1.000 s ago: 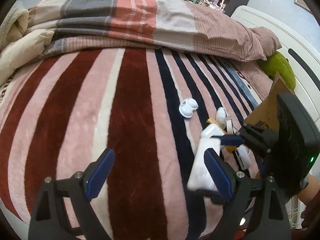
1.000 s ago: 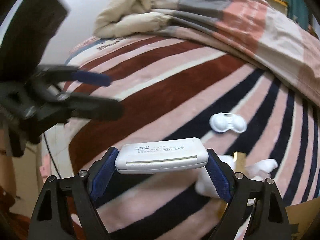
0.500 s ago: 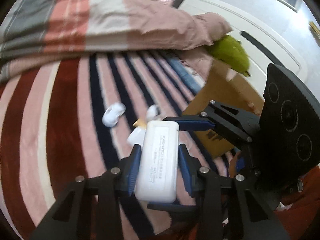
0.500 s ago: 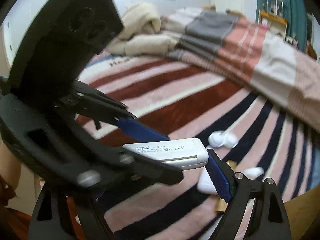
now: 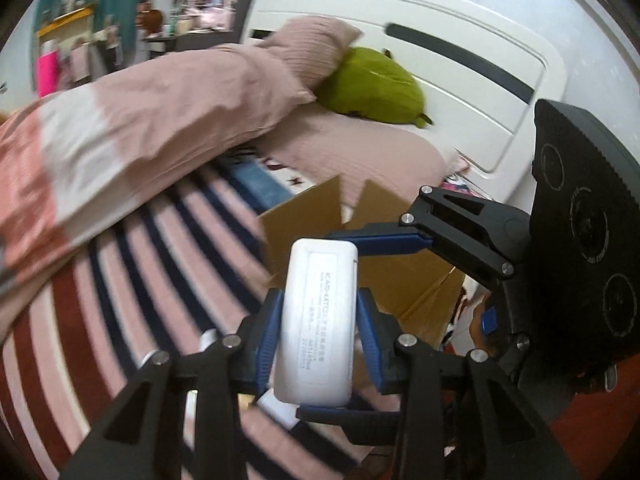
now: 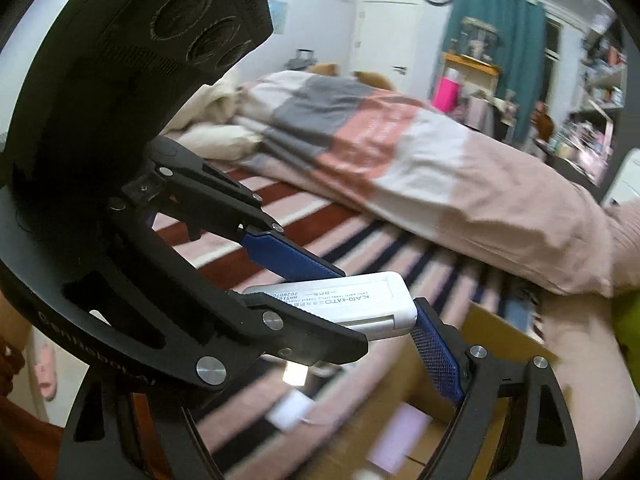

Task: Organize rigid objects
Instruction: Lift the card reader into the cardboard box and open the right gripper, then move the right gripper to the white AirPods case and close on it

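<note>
- The left gripper (image 5: 318, 336) is clamping a white plastic case (image 5: 318, 328) by its two long sides; both blue pads (image 5: 267, 340) are pressing flat on the case, so the jaws are standing only as far apart as the case is wide.
- The case is standing lengthwise between the left fingers, with its printed label facing the left wrist camera and its far end sticking out past the fingertips.
- The right gripper (image 6: 400, 320) is spread wide around the same case (image 6: 352, 306), along its length. Its blue pad (image 6: 436, 356) on the right of the frame is touching the end of the case.
- The other right finger is hidden behind the body of the left gripper (image 6: 296, 292) in the right wrist view, so I cannot tell if the right gripper is really squeezing the case or only lying against it.
- In the left wrist view, one blue finger (image 5: 384, 242) of the right gripper is lying at the far end of the case.
- The case is hanging in the air above the striped blanket (image 5: 160, 264), just beside the open cardboard box (image 5: 404, 280).
- The box is sitting on the bed near the pink duvet (image 5: 152, 120) and a green plush cushion (image 5: 372, 88).
- Some small white things (image 6: 290, 412) are lying on the blanket below the grippers, but they are too blurred to name.
</note>
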A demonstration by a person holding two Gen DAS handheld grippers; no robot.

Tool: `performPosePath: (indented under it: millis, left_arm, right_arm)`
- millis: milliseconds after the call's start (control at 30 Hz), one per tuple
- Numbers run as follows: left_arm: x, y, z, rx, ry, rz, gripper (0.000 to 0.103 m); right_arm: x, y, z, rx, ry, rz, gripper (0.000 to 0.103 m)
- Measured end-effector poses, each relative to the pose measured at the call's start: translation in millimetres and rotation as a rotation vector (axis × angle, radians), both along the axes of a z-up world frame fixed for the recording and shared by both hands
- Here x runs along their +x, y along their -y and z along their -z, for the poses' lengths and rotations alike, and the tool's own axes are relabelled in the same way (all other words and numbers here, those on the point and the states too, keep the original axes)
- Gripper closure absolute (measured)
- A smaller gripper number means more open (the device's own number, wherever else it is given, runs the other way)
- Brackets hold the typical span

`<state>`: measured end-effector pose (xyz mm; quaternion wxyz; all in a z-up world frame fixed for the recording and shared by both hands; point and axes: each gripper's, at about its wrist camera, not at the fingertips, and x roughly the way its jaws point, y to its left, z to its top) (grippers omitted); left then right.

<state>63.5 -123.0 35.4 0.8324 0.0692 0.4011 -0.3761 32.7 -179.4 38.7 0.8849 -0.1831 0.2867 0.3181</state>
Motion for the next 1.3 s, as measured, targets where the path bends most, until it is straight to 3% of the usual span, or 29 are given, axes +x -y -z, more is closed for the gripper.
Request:
performPosePath:
  millis: [233,400,467,533,567,633,767,833,933,1133,1300]
  left_arm:
    - [28,82,15,0.041,-0.087,0.117,0.069]
    - [36,101,31,0.067,-0.146,0.119,0.067]
    - [34,102,32,0.074,-0.134,0.103,0.044]
    - [32,95,27,0.06,-0.114,0.079,0.031]
    - [31,91,24,0.05,-0.11,0.071,0.031]
    - [28,78,17,0.045,-0.084,0.043,0.031]
    - [19,36,5,0.015,-0.036,-0.045,0.031]
    - [14,11,2,0.027,0.002,-0.11,0.03]
    - [4,-32,4,0.046,0.049,-0.205,0.03]
    - [-15,-132,28,0.055,0.076,-0.45,0.029]
    - [-33,-183,68,0.046,0.047,-0.57,0.024]
  right_arm:
    - [26,70,4,-0.013,-0.1,0.139,0.018]
    - [32,92,16,-0.046,-0.156,0.18,0.018]
    - [35,97,27,-0.068,-0.192,0.197,0.018]
    - [34,98,31,-0.078,-0.203,0.205,0.018]
    - [33,98,33,-0.083,-0.205,0.206,0.016]
    - [31,95,32,-0.085,-0.201,0.206,0.01]
    - [26,90,25,-0.051,-0.171,0.19,0.01]
    - [13,77,12,0.031,-0.144,0.12,0.007]
    - [3,54,3,0.066,-0.16,0.043,0.004]
    - [-24,-15,-2,0.104,-0.154,-0.143,0.004]
    - [-30,-73,35,0.09,-0.245,-0.248,0.005]
